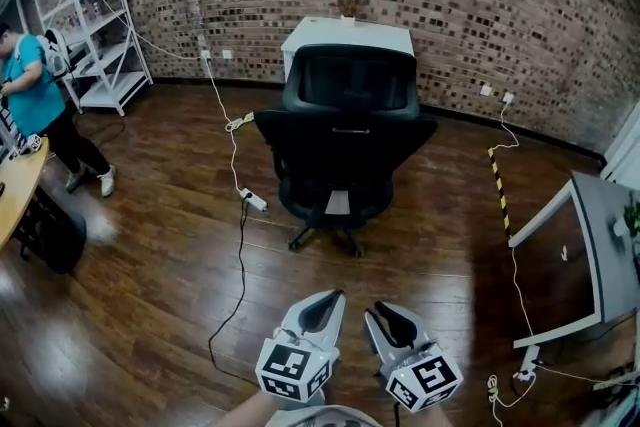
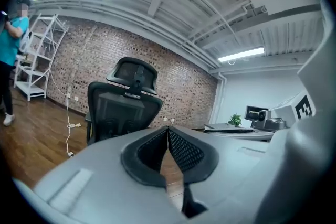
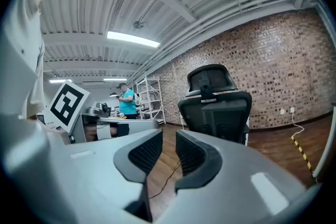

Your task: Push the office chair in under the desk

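Note:
A black office chair [image 1: 345, 140] with a headrest stands on the wood floor, its back toward me. It is in front of a white desk [image 1: 347, 33] against the brick wall. My left gripper [image 1: 335, 295] and right gripper [image 1: 382, 307] are side by side at the bottom of the head view. Both point at the chair from well short of it. The left gripper [image 2: 168, 131] is shut with its pads together, and the chair [image 2: 123, 107] shows beyond it. The right gripper [image 3: 169, 136] has a narrow gap with nothing in it, and the chair [image 3: 215, 107] stands ahead.
A white power strip [image 1: 253, 200] and a black cable lie on the floor left of the chair. A person in a teal shirt [image 1: 35, 105] stands at far left by a white shelf [image 1: 90, 25]. A grey table [image 1: 610, 245] is at right, with yellow-black tape [image 1: 498, 190] on the floor.

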Demonstrator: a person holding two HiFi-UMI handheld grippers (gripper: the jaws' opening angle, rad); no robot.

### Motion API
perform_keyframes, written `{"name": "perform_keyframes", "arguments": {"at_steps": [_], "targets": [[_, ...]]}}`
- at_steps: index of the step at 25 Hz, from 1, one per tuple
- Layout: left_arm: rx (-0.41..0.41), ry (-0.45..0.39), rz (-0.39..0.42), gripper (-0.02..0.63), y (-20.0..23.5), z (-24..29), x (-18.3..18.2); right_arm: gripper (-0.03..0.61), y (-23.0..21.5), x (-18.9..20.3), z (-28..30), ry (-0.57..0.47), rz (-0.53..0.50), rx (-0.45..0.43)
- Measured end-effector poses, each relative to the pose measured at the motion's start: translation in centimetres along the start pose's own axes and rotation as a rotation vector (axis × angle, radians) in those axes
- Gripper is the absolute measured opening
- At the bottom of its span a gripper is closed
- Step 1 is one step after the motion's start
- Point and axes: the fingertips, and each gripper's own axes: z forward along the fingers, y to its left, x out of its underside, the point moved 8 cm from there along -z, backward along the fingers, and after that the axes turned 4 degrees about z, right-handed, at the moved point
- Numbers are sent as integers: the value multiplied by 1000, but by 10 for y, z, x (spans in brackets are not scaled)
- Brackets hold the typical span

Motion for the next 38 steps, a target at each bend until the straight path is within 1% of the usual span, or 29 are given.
{"name": "perform_keyframes", "arguments": {"at_steps": [2, 5, 11, 16, 19, 23, 27, 31, 34, 37, 38], "targets": [[7, -10, -2, 17, 13, 5, -9, 72, -1, -8, 14, -1, -10, 0], [25, -21, -7, 17, 33, 15, -24, 106, -6, -24, 36, -8, -26, 0], [43, -55, 8, 18, 63, 20, -51, 129, -12, -55, 57, -38, -73, 34], [55, -75, 30, 19, 80, 23, -59, 163, -11, -62, 73, -36, -135, 20], [57, -79, 45, 20, 83, 29, -62, 189, -18, -68, 75, -32, -178, 14], [58, -78, 67, 25, 88, 42, -75, 195, -36, -85, 80, -42, -204, 18], [48, -90, 107, 42, 96, 57, -82, 213, -59, -92, 95, -59, -223, 3], [15, -109, 146, 76, 111, 75, -92, 218, -87, -101, 113, -78, -226, -4], [-14, -120, 170, 95, 126, 91, -105, 218, -109, -111, 129, -74, -246, -16], [-47, -134, 178, 100, 143, 108, -117, 238, -132, -121, 143, -70, -265, -33], [-57, -133, 189, 111, 148, 114, -121, 242, -140, -124, 148, -68, -272, -39]]}}
